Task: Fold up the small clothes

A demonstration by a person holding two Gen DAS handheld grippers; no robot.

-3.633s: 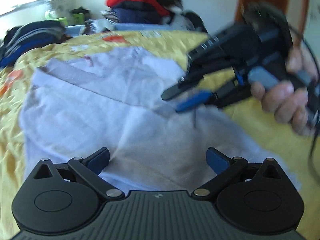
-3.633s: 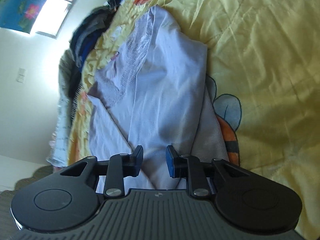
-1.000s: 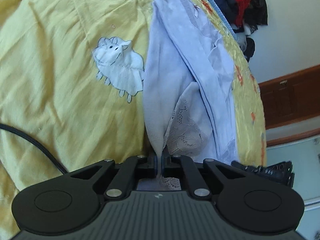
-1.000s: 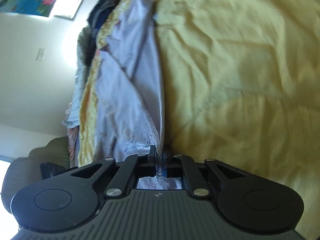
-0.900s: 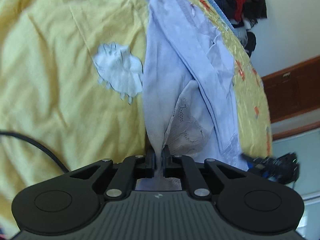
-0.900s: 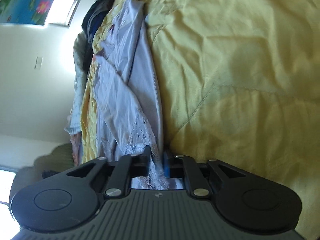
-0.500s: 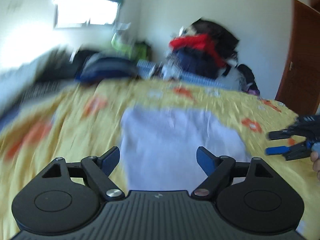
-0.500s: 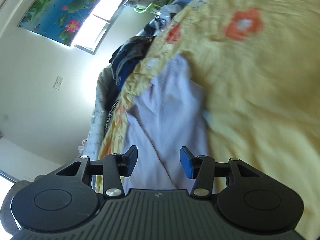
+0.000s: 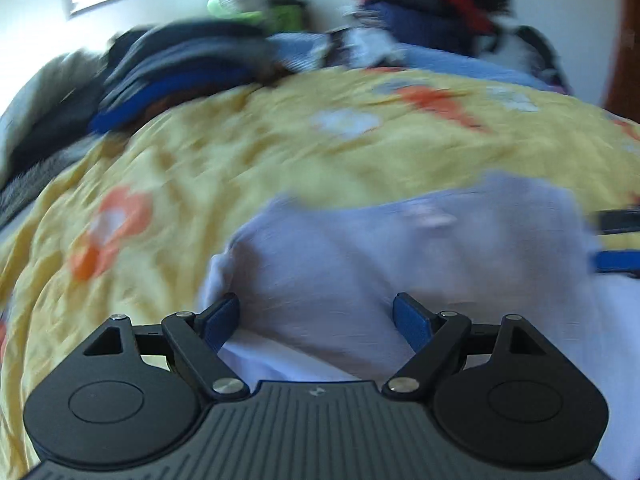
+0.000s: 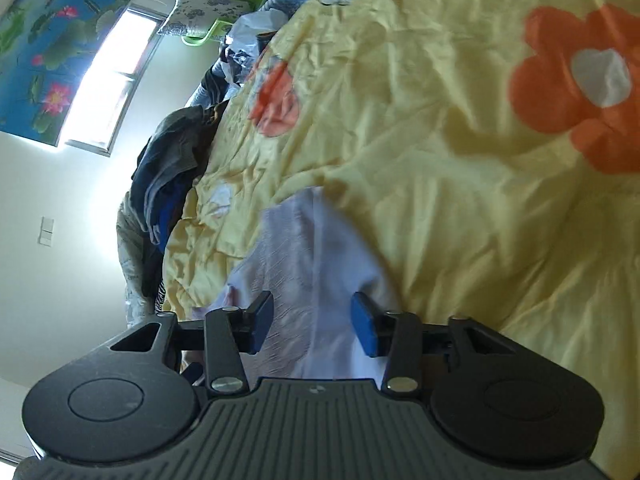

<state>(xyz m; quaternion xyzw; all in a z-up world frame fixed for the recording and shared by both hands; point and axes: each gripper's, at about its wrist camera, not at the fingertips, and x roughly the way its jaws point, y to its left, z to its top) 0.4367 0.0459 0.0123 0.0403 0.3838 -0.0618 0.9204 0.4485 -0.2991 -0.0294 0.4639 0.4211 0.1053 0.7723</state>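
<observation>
A pale lilac garment [image 9: 400, 256] lies folded on the yellow flowered bedspread [image 9: 248, 148]. My left gripper [image 9: 316, 314] is open and empty, low over the garment's near edge. My right gripper [image 10: 312, 326] is open and empty over the garment [image 10: 308, 264] at its right side. The right gripper's fingers [image 9: 618, 240] show at the right edge of the left wrist view, beside the garment. The left wrist view is motion-blurred.
Piles of dark, blue and red clothes [image 9: 420, 4] lie along the far side of the bed, with more dark clothes [image 10: 172, 172] near the window wall. A green object [image 10: 224, 20] sits at the bed's far end. The bedspread stretches wide to the right [image 10: 520, 200].
Both grippers were shut on the garment a second ago, then let it go and opened. Both have since moved closer and lower over the folded garment.
</observation>
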